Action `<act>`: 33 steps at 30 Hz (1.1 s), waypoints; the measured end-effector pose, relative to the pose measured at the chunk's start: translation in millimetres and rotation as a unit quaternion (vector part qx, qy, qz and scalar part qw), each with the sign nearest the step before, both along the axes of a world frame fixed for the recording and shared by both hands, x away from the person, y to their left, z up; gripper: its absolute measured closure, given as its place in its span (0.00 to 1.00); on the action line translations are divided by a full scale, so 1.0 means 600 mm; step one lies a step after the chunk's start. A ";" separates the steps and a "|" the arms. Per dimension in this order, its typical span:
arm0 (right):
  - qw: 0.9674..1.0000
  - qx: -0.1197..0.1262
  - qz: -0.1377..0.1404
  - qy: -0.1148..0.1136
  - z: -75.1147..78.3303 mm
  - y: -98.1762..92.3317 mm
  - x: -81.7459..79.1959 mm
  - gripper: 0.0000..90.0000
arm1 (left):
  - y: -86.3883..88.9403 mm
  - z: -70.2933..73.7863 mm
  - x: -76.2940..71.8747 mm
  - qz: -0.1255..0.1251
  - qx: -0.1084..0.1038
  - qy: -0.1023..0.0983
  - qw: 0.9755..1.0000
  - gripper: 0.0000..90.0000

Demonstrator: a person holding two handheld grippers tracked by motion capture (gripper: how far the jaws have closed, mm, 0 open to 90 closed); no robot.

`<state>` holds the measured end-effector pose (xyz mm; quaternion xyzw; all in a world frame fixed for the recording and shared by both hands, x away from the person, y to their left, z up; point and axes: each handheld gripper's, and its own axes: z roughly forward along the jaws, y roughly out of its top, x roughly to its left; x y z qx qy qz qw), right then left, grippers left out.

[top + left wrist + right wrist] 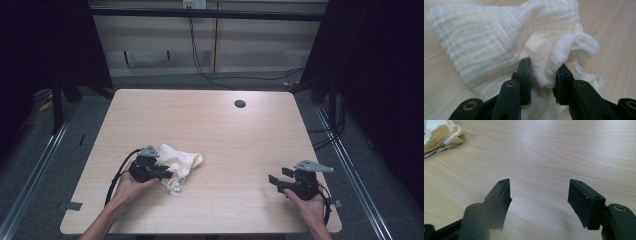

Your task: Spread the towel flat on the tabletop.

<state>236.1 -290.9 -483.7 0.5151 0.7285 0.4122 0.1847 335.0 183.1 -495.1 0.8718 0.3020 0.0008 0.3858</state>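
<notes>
Cloth (179, 161), white and crumpled, lies on the tabletop (230, 140) at its near left, just beside the person's left hand (129, 182). Left tool (165, 175) sits against the cloth's near edge. In the left gripper view its two black jaws stand close together with a raised fold of the cloth (544, 72) between them; the right pad touches the fold, and the left pad appears to touch it too, so the fold reads as pinched. How deep the fold runs between the pads is hidden by the fabric itself. The cloth's far edge is cut off at the top of that view, and its lower part is covered by the jaw arms.

Right tool (274, 181) rests at the near right of the tabletop, well apart from the cloth, held in the right hand (310, 207). Its jaws stand wide with bare wood between them (540, 200). A corner of the cloth (439, 135) shows at the upper left of the right gripper view, cut off by the frame.
</notes>
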 end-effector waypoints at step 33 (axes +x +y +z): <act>1.000 0.003 0.004 0.003 0.001 0.002 -0.002 0.38 | -0.101 0.049 -0.056 -0.085 -0.016 -0.056 0.995 0.65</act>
